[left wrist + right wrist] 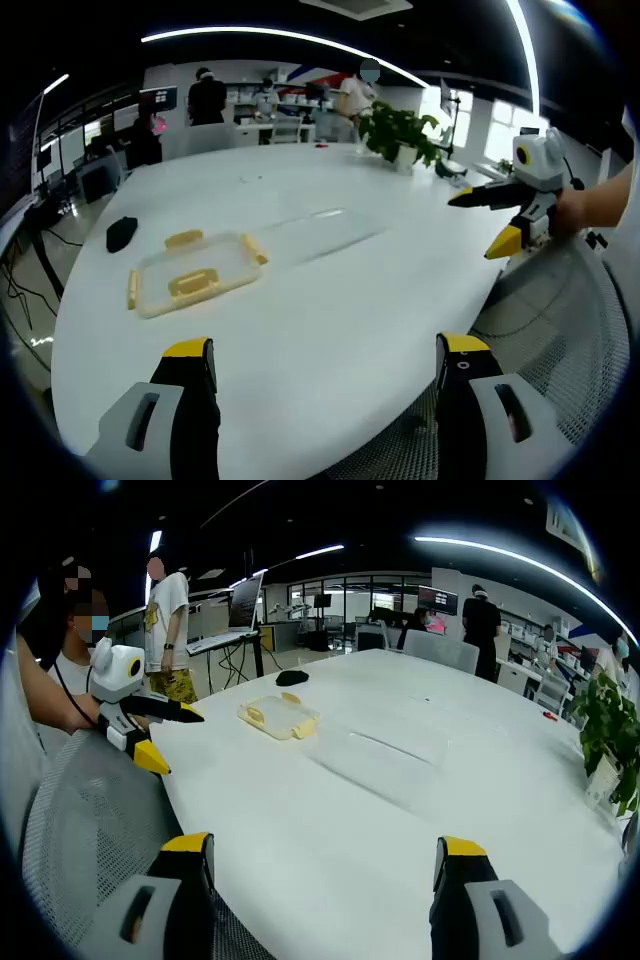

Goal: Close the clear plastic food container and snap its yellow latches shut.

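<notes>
On the white table (pixel 330 330), your clear plastic lid with 4 yellow latches (pixel 196 272) lies beside the clear container base (pixel 325 232), ahead-left of your left gripper (pixel 330 365), the nearer; both jaws wide, right gripper (pixel 322 855) empty.

The table (pixel 330 330) is smooth, glossy white, catching ceiling light. The lid (pixel 195 272) looks like cloudy plastic with matt yellow latches; the container (pixel 385 752) is clear, see-through plastic. A mesh chair back (pixel 85 820) looks woven grey
</notes>
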`<move>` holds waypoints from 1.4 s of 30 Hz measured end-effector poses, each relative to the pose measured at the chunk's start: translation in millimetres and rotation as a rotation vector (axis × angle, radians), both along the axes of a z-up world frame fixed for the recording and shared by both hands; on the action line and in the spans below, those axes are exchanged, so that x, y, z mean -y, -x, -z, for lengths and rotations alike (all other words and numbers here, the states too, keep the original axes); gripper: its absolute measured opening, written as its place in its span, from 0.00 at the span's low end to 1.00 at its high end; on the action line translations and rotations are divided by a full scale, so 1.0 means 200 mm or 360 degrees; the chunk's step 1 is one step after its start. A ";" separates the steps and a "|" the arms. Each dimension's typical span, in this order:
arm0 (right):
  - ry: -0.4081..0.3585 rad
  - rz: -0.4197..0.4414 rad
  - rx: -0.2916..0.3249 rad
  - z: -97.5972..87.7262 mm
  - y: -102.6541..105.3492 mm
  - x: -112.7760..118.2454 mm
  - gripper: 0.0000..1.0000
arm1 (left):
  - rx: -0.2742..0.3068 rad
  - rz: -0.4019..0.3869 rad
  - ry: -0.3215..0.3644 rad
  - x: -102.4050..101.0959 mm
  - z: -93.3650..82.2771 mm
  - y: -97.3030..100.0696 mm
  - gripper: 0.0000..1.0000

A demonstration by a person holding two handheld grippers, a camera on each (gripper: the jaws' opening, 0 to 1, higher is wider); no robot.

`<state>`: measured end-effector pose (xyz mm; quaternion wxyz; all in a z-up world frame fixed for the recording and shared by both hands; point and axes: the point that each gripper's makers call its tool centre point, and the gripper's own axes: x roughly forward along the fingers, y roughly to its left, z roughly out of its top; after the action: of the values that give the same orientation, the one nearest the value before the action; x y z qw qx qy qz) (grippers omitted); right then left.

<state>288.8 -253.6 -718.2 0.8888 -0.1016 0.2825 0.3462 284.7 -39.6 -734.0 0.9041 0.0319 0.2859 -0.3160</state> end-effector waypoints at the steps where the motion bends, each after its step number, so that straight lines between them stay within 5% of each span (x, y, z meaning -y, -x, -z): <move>1: -0.0001 0.0000 -0.0002 0.00 0.00 0.00 0.91 | 0.0000 0.0000 -0.0002 0.00 0.00 0.00 0.89; 42: -0.0005 -0.0058 0.0005 0.00 0.03 -0.04 0.90 | 0.0004 0.0009 -0.0003 0.00 0.00 0.00 0.89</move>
<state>283.8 -245.8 -717.4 0.8829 -0.1059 0.2787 0.3627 283.7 -39.9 -733.3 0.9035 0.0339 0.2851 -0.3182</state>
